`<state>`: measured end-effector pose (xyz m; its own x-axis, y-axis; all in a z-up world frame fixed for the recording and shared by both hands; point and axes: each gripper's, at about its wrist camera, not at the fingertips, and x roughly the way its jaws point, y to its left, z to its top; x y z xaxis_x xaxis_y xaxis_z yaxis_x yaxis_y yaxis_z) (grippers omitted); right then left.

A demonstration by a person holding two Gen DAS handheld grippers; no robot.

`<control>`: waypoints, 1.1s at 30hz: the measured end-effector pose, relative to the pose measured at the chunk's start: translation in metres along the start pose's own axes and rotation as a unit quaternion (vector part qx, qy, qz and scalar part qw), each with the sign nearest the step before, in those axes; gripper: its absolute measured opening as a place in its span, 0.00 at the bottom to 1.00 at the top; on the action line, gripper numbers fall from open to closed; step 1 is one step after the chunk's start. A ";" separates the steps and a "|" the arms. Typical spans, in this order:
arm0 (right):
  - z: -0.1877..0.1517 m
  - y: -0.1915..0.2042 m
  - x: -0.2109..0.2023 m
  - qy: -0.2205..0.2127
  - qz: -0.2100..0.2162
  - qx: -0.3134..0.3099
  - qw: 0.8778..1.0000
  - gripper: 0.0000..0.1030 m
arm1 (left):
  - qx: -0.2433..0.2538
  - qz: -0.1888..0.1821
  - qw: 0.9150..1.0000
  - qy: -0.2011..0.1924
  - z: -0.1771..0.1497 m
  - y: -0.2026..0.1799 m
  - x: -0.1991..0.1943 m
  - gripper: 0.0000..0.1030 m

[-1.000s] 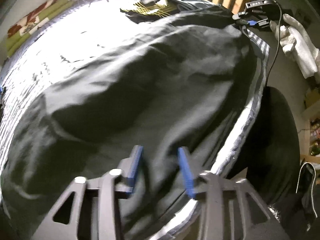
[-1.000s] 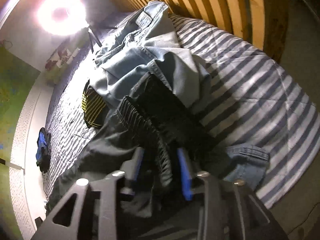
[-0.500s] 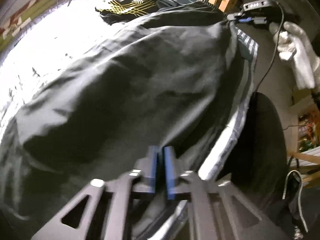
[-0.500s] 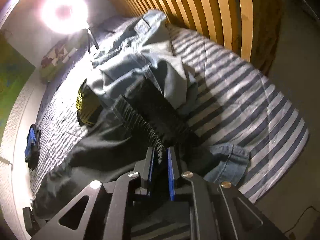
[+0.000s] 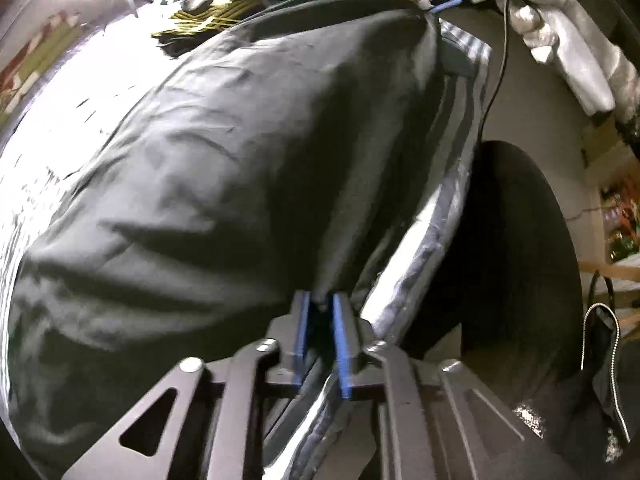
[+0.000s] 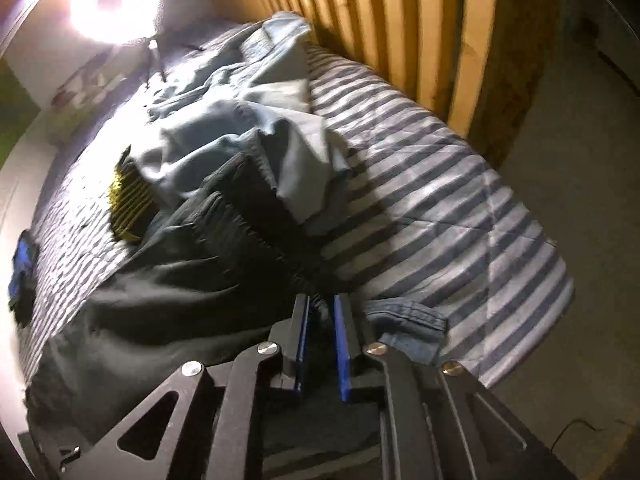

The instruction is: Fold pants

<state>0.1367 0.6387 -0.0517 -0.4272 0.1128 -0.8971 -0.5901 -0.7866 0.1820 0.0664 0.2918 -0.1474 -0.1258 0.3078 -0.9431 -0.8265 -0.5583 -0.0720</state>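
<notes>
both grippers now pinching black pants (image 5: 248,168), fabric taut, lightly wrinkled

Black pants (image 5: 248,168), plain and matte. Blue-and-white striped bedspread (image 6: 440,200). Light blue jeans (image 6: 256,120), faded; darker blue denim hem (image 6: 408,320). Black garment with yellow line pattern (image 6: 128,196). Pale yellow-brown wooden slats (image 6: 400,20). Blue pads (image 5: 340,344) on black gripper frames. White glove (image 5: 572,52). Blue-and-black object (image 6: 22,272) on the bedspread's far side.
</notes>
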 end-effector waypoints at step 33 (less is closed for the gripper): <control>0.043 0.062 0.019 -0.009 0.035 -0.070 0.997 0.16 | -0.267 0.095 0.952 -0.113 -0.126 0.189 -0.126 0.32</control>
<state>0.0629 0.6178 -0.0400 -0.4765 0.0651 -0.8768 -0.4578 -0.8697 0.1842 -0.0047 0.0507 -0.0826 -0.4092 0.2862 -0.8664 -0.3875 -0.9142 -0.1189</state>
